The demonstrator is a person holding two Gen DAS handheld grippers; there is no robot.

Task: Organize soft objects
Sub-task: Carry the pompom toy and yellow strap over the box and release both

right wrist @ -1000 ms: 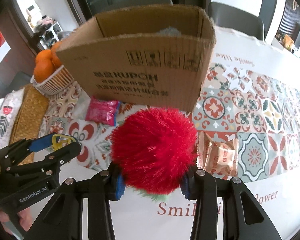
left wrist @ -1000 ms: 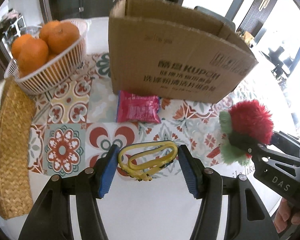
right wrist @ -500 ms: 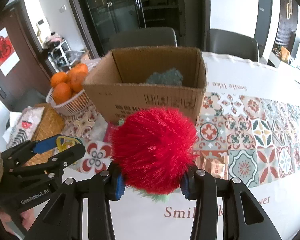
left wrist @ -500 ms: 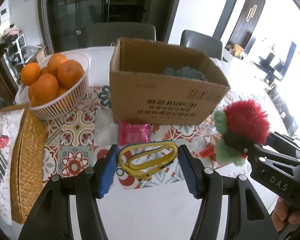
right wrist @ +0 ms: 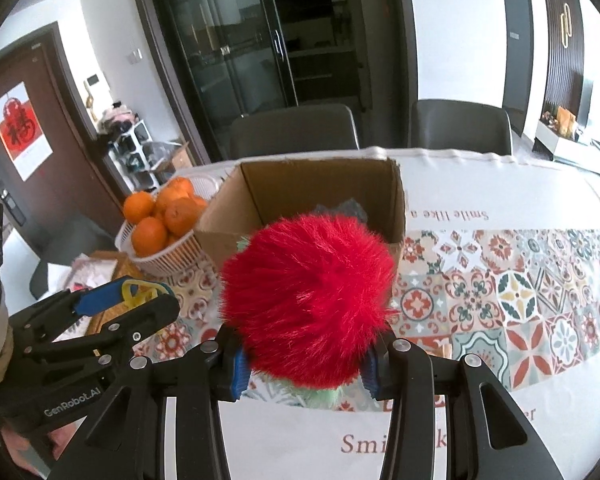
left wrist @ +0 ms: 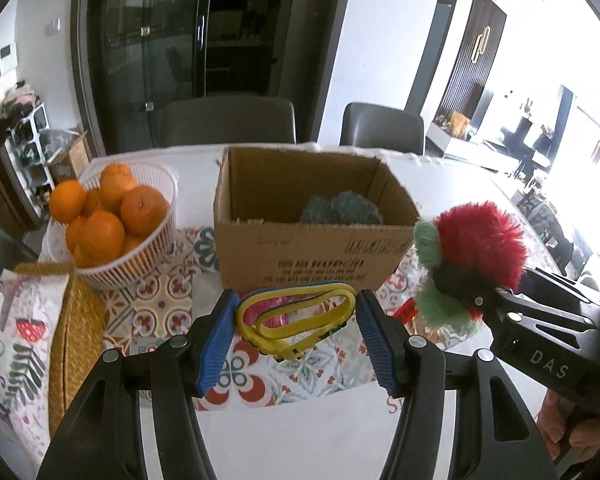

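While both grippers stay loaded, the cardboard box (left wrist: 312,236) lies straight ahead: left gripper (left wrist: 296,322) clamps the yellow band (left wrist: 296,318), right gripper (right wrist: 304,364) the red plush (right wrist: 306,300), nearer its opening.

This is a home dining room: a table (right wrist: 500,184) with a patterned cloth, grey chairs (right wrist: 296,128), a basket of oranges (left wrist: 100,216) and a glass cabinet (right wrist: 260,48).

A table (right wrist: 500,184) under a white cloth with a patterned tile band bears an open cardboard box (left wrist: 312,256). Left of the box stands a white basket of oranges (left wrist: 140,256); nearer, further left, lies a woven mat (left wrist: 74,344).
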